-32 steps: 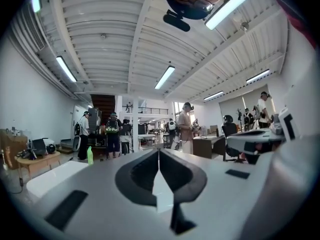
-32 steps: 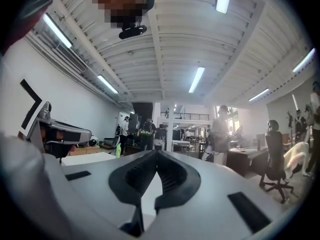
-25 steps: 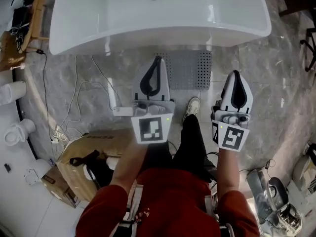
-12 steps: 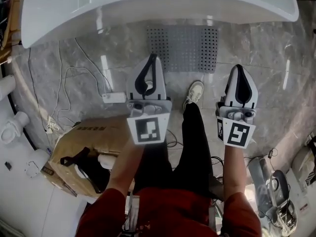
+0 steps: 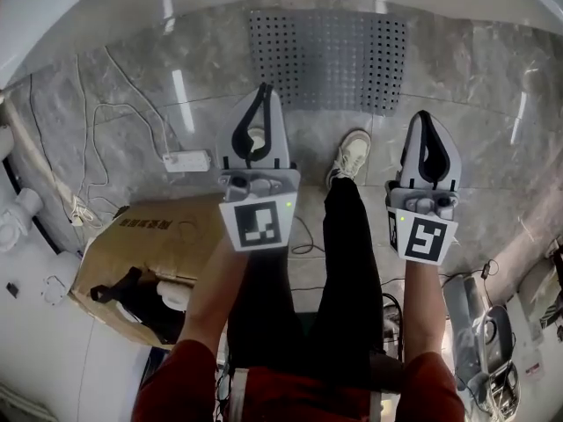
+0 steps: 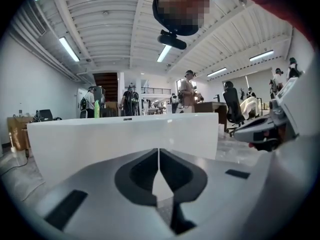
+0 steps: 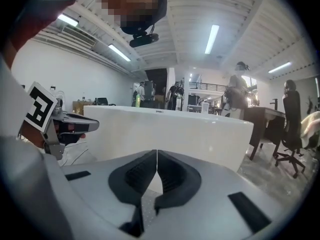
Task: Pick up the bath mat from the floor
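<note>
Both empty, jaws pressed together: left gripper [image 5: 263, 91] and right gripper [image 5: 423, 118] above bath mat [image 5: 325, 55], flat on floor [image 5: 132, 77]; grasp and lift yet to come.

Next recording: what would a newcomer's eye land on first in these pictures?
The two tools with marker cubes, left tool and right tool, fill the head view's centre, both shut and empty. Just beyond them the grey perforated bath mat lies on the marble floor by the white bathtub. An open cardboard box sits at lower left.
</note>
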